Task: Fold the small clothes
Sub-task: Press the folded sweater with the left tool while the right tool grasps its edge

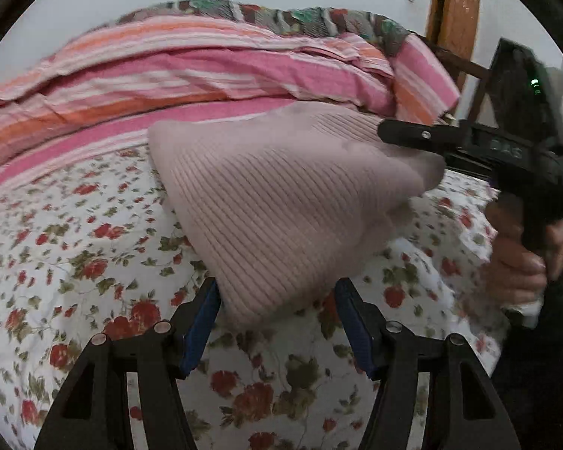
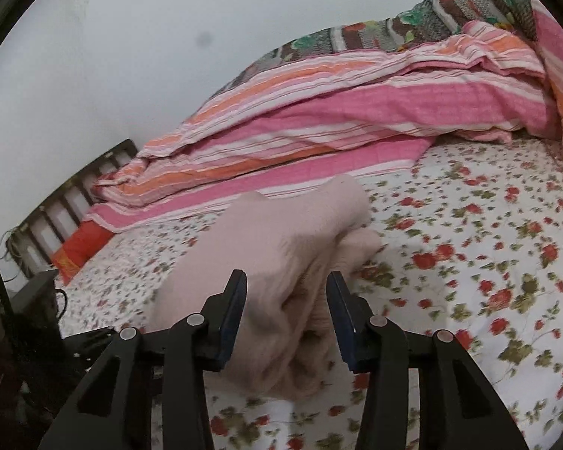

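**Pink knit held up between two grippers over the bed**

The garment (image 1: 281,202) — a pale pink ribbed knit — hangs stretched above the floral sheet (image 1: 75,247), not lying flat. In the left wrist view the left gripper (image 1: 277,296) has its jaws spread, and the lower corner of the garment sits between the blue pads (image 1: 202,330); the pads seem to touch the cloth at the sides, but motion blur makes a firm grip hard to confirm. The right gripper (image 2: 287,292) pinches a thick bunched fold of the garment — the cloth fills the gap between its fingers. A striped quilt (image 2: 319,112) lies behind, near the wall.
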The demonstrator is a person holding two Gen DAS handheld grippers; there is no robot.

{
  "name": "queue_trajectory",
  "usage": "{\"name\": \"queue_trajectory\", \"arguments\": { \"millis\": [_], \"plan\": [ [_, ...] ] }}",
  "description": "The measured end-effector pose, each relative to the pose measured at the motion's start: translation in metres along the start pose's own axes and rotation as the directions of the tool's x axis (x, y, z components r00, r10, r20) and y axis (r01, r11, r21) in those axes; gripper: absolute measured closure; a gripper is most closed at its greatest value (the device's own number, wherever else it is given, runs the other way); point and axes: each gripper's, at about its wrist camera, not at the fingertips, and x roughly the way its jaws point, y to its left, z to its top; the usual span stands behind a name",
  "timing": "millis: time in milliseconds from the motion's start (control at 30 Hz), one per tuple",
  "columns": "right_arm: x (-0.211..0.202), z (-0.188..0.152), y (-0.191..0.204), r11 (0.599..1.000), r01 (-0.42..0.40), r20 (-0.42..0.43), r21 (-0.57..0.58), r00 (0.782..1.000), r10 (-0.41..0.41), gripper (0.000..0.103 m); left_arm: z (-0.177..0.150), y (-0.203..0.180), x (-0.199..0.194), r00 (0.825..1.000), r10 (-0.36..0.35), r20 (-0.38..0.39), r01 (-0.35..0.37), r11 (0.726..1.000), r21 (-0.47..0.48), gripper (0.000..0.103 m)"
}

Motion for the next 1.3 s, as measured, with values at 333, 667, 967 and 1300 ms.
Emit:
{"name": "queue_trajectory", "arguments": {
  "millis": [333,667,967,1300],
  "plan": [
    [0.006,-0.001,-0.013,0.993,-0.091,-0.067,0.079,0.993,0.097,0.059,0.017,-0.019,-0.005,0.958,0.248,0.145,-0.245,0.969,-0.044,0.048],
    [0.008,-0.01,0.001,0.995,-0.1,-0.106,0.022,0.989,0.101,0.092,0.016,0.0,-0.012,0.98,0.154,0.129,-0.134,0.979,-0.155,0.065],
    [0.01,-0.012,-0.013,0.998,-0.059,-0.154,0.026,0.986,0.062,0.098,0.005,-0.002,-0.016,0.979,0.16,0.13,-0.15,0.985,-0.086,0.082],
    [0.006,0.006,-0.003,0.994,-0.102,-0.026,0.032,0.994,0.103,0.068,-0.008,0.02,-0.046,0.984,0.057,0.171,-0.038,0.993,-0.112,0.071]
  ]
}}
